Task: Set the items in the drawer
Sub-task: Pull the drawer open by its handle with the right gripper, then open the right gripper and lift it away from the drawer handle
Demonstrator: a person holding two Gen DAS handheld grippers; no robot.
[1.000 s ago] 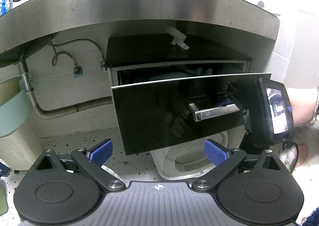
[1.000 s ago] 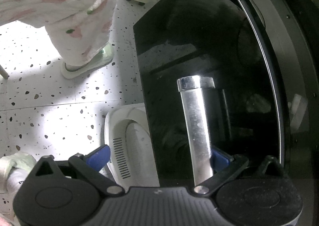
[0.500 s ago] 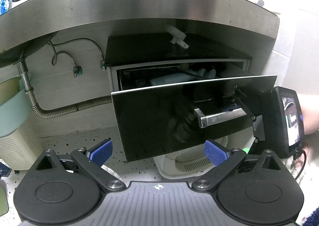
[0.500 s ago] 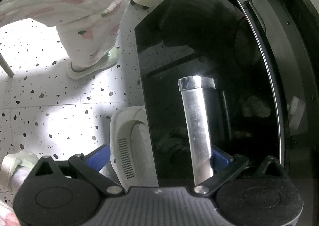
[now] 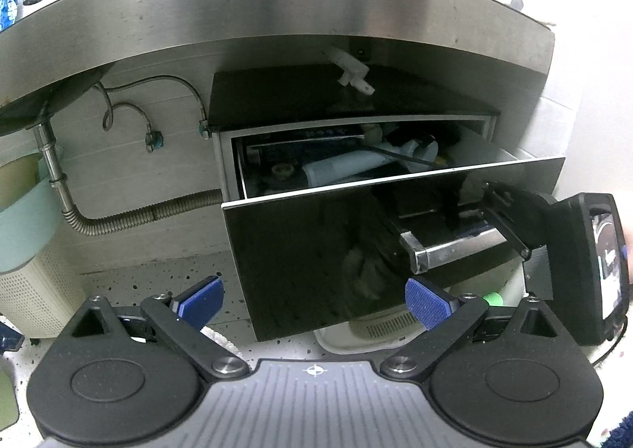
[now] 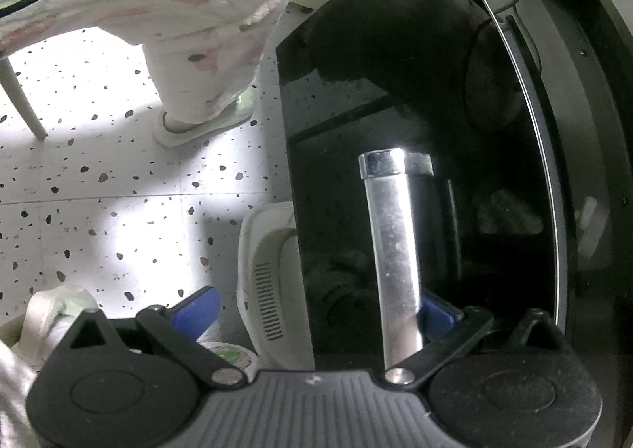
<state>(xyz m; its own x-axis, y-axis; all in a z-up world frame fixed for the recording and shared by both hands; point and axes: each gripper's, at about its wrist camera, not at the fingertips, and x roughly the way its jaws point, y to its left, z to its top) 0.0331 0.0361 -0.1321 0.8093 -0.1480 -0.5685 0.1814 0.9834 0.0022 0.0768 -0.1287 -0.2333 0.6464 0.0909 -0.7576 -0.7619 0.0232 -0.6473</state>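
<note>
A black glossy drawer (image 5: 316, 250) stands pulled partly out under the steel counter. Inside it lie a pale tube (image 5: 348, 169) and several dark items that I cannot make out. My left gripper (image 5: 314, 301) hangs open and empty in front of the drawer, below its front panel. My right gripper (image 6: 316, 311) is open, its right finger (image 6: 439, 315) hooked behind the chrome bar handle (image 6: 391, 242). In the left wrist view that handle (image 5: 455, 246) sits at the drawer's right end, with the right tool and its screen (image 5: 585, 262) beside it.
A steel counter edge (image 5: 277, 0) overhangs the drawer. A corrugated hose (image 5: 138, 218) and a perforated bin (image 5: 31, 281) are to the left. A white plastic box (image 6: 269, 270) sits on the speckled floor under the drawer. A person's fuzzy trouser leg (image 6: 198, 12) and slipper (image 6: 205, 123) stand nearby.
The drawer has slid further out, so its contents now show. The right gripper has moved outward and to the right with the handle. My left gripper has stayed put.
</note>
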